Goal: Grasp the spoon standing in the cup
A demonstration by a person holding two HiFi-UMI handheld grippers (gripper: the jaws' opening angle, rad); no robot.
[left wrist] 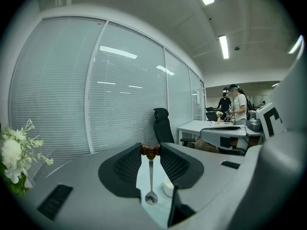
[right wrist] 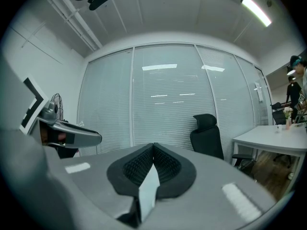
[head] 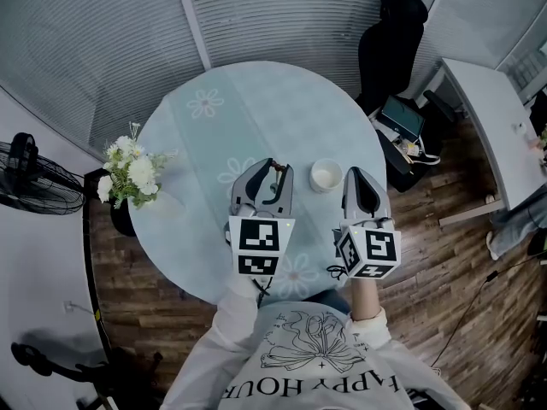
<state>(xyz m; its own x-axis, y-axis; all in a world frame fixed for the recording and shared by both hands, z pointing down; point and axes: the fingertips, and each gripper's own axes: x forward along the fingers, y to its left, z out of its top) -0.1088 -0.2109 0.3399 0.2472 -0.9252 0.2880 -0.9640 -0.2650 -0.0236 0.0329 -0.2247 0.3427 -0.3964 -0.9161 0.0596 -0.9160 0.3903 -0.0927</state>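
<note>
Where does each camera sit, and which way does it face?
Head view: on the person's head, facing steeply down at the round table, cup, left gripper and right gripper; forearm and shirt show.
Left gripper view: rides the left gripper, facing along its jaws, shut on the spoon, toward the blinds.
Right gripper view: rides the right gripper, facing along its shut, empty jaws toward the blinds.
Shared: both gripper views show the black office chair.

An office is showing: blinds (left wrist: pixel 127 99) are covering glass walls (right wrist: pixel 168 99), a black swivel chair (left wrist: pixel 162 123) is standing, strip lights (left wrist: pixel 224 46) are glowing overhead.
</note>
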